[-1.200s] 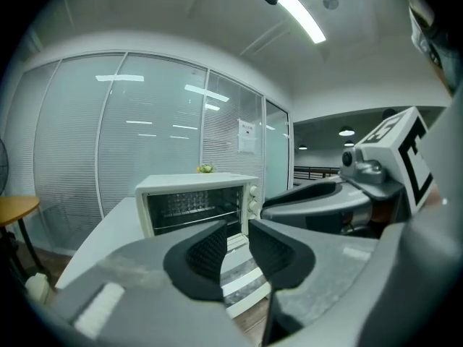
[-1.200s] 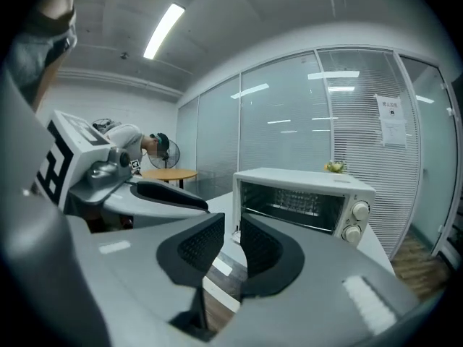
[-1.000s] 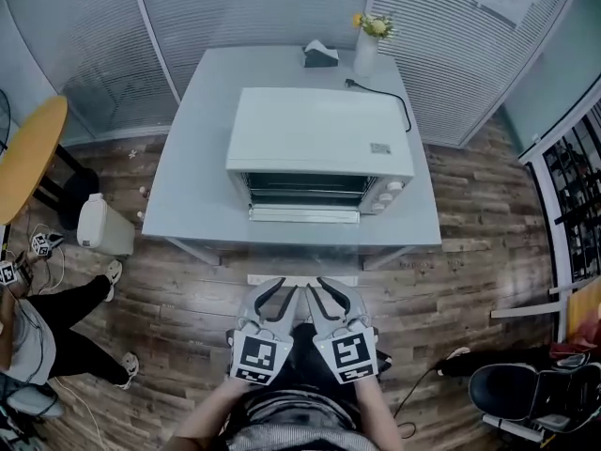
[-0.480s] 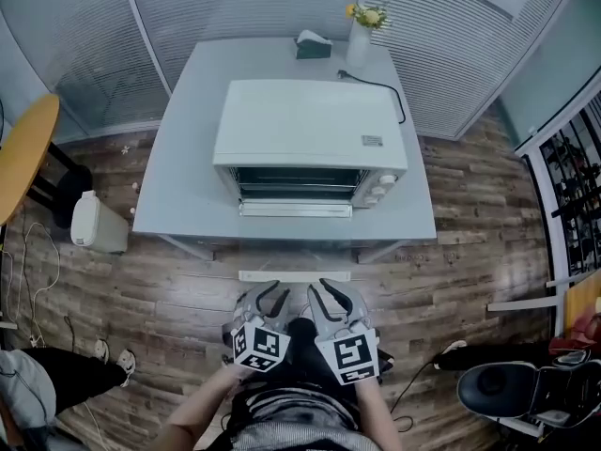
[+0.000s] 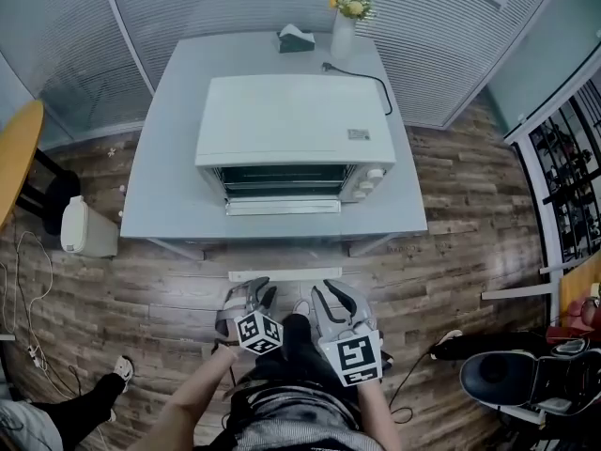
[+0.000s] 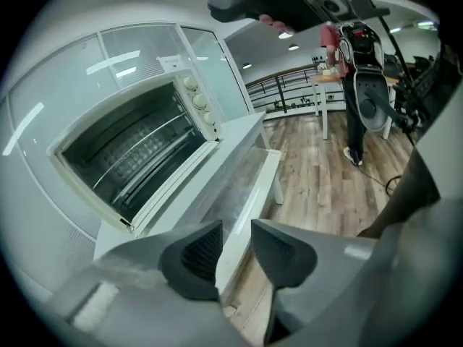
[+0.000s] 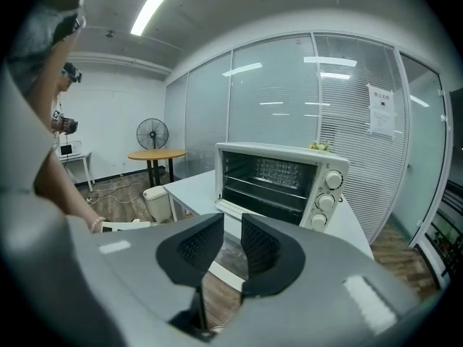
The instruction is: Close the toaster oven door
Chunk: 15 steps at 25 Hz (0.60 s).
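A white toaster oven (image 5: 296,130) stands on a grey table (image 5: 160,186). Its glass door (image 5: 284,242) lies open and flat, and the white handle bar (image 5: 284,273) reaches out past the table's front edge. My left gripper (image 5: 252,299) hangs just short of that handle, rolled to one side, with its jaws opening and nothing between them. My right gripper (image 5: 331,299) sits beside it, open and empty. The left gripper view shows the oven (image 6: 130,150) tilted, with the door (image 6: 239,186) beyond the left gripper (image 6: 235,230). The right gripper (image 7: 232,223) faces the oven (image 7: 278,179) head-on.
A vase of yellow flowers (image 5: 343,26), a tissue box (image 5: 294,38) and the oven's power cord (image 5: 371,83) are at the table's back. A white bin (image 5: 83,228) and a round wooden table (image 5: 14,158) stand left. A black chair (image 5: 521,379) is at the right, and a person's legs (image 5: 66,412) at lower left.
The head view has drifted, so the oven sits further left in frame. My left gripper has rolled sideways and its jaws have spread wider. The person at the left has moved mostly out of view.
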Available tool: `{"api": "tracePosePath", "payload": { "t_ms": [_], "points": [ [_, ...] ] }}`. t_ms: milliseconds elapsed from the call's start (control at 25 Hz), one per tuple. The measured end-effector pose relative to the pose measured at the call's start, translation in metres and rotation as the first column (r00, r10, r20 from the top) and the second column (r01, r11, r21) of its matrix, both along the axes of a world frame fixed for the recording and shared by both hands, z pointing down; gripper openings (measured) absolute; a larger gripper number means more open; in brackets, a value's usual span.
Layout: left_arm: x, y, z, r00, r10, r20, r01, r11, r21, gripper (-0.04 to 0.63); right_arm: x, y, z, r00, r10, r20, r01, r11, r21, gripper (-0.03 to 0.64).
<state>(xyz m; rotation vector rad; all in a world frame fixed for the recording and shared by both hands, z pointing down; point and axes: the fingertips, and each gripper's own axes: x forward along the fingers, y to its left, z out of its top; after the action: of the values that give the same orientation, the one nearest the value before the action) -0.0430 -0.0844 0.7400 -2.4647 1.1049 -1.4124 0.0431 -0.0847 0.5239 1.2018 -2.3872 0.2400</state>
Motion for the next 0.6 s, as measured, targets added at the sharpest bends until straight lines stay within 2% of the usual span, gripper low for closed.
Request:
{"api": "tracePosePath", "payload": {
  "t_ms": [160, 400, 600],
  "points": [
    [-0.002, -0.009, 0.025, 0.993, 0.050, 0.102, -0.052, 0.999, 0.010, 0.137, 0.005, -0.003, 0.005, 1.000, 0.008, -0.011, -0.008, 1.000, 0.002, 0.077],
    [-0.002, -0.011, 0.052, 0.973, 0.106, 0.204, -0.110, 0.994, 0.008, 0.174, 0.009, -0.004, 0.010, 0.999, 0.010, -0.040, -0.011, 1.000, -0.016, 0.081],
    [-0.006, -0.020, 0.056, 0.948, 0.123, 0.293, -0.148, 0.987, 0.065, 0.184, 0.009, -0.007, 0.016, 0.998, 0.001, -0.067, -0.004, 1.000, -0.031, 0.081]
  ]
}}
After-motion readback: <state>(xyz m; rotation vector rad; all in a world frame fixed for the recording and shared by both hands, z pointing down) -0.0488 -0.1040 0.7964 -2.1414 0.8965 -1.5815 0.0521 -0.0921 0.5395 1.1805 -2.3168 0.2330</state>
